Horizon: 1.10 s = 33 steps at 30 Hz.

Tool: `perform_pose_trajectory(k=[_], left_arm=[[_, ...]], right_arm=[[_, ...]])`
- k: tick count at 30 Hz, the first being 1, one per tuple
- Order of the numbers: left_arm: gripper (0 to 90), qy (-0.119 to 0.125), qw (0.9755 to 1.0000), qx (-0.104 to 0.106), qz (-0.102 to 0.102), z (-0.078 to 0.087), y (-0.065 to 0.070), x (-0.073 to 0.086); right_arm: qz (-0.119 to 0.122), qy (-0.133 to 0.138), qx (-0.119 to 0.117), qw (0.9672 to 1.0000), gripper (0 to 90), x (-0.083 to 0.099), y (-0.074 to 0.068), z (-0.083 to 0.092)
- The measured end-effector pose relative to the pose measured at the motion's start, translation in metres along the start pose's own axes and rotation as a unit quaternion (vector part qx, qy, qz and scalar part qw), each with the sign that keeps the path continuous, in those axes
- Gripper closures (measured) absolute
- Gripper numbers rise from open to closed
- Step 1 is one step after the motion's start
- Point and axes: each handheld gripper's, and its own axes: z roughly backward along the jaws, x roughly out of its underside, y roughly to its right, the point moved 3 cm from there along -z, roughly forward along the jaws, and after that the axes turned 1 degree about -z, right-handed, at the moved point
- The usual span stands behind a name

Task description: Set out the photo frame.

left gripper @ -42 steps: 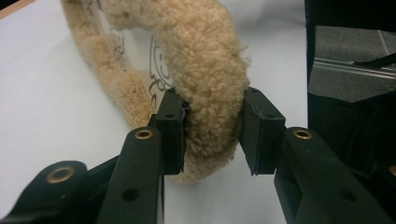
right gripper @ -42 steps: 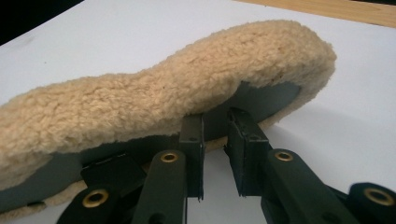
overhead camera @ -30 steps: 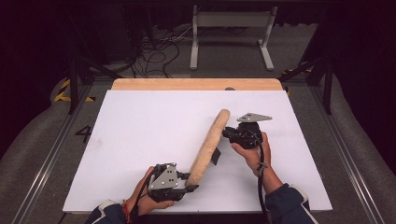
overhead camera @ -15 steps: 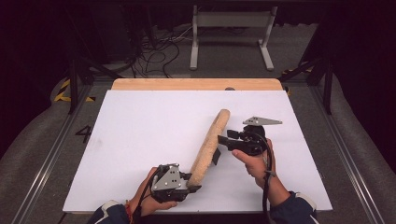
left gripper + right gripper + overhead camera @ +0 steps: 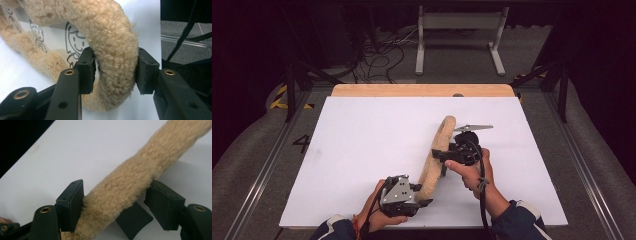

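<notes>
We see the white board (image 5: pixel 362 150) lit brightly and evenly from above, while the floor and frame around it sink into near black. Close to the fingers (image 5: pixel 71 202) of the right gripper, soft shadow pools under the fleece strip (image 5: pixel 130 182) — its pile reads sharp. The jaw bases nearest each lens blur slightly.
</notes>
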Motion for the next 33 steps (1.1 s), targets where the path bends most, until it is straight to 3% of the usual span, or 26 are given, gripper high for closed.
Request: perform_pose_trajectory(k=[7, 10, 11, 13, 15, 19, 21, 23, 25, 27, 28, 30, 33], left_arm=[[49.5, 0.001, 1.0000, -0.002, 0.004, -0.008, 0.002, -0.005], [48.0, -0.010, 1.0000, 0.001, 0.000, -0.007, 0.003, -0.004], [43.4, -0.015, 0.9999, 0.002, -0.006, -0.005, 0.004, -0.004], [38.2, -0.019, 0.9997, 0.008, -0.013, 0.003, 0.006, -0.003], [37.2, -0.018, 0.9997, -0.005, -0.013, 0.020, 0.006, 0.001], [33.0, -0.020, 0.9994, -0.021, 0.021, 0.050, -0.004, 0.019], [32.7, -0.027, 0.9980, -0.036, 0.044, 0.067, -0.013, 0.034], [32.3, -0.045, 0.9956, -0.067, 0.047, 0.081, -0.022, 0.048], [32.0, -0.045, 0.9922, -0.084, 0.080, 0.098, -0.034, 0.064], [31.8, -0.049, 0.9884, -0.107, 0.096, 0.112, -0.043, 0.075], [31.7, -0.045, 0.9868, -0.115, 0.105, 0.120, -0.048, 0.080], [31.3, -0.041, 0.9810, -0.138, 0.130, 0.135, -0.056, 0.092], [31.2, -0.022, 0.9750, -0.148, 0.164, 0.146, -0.063, 0.101]], right_arm=[[0.000, -0.031, 0.001, 0.9995, 37.0, -0.008, 0.000, -0.008], [0.001, -0.037, 0.000, 0.9993, 37.4, -0.009, 0.000, -0.009], [0.008, -0.048, -0.002, 0.9988, 37.8, -0.011, 0.001, -0.008], [0.009, -0.054, -0.005, 0.9985, 38.1, -0.012, 0.003, -0.008], [0.012, -0.068, -0.013, 0.9976, 39.8, -0.015, 0.004, -0.008], [0.015, -0.090, -0.021, 0.9956, 42.0, -0.019, 0.005, -0.009], [0.012, -0.091, -0.023, 0.9955, 43.2, -0.020, 0.005, -0.010], [0.011, -0.095, -0.024, 0.9952, 44.8, -0.020, 0.005, -0.010], [0.013, -0.100, -0.026, 0.9946, 47.2, -0.021, 0.006, -0.009], [0.017, -0.104, -0.029, 0.9940, 50.0, -0.022, 0.006, -0.009], [0.020, -0.107, -0.030, 0.9936, 51.5, -0.023, 0.006, -0.008], [0.031, -0.113, -0.032, 0.9926, 53.5, -0.026, 0.006, -0.009], [0.048, -0.124, -0.031, 0.9906, 55.6, -0.030, 0.007, -0.009]])
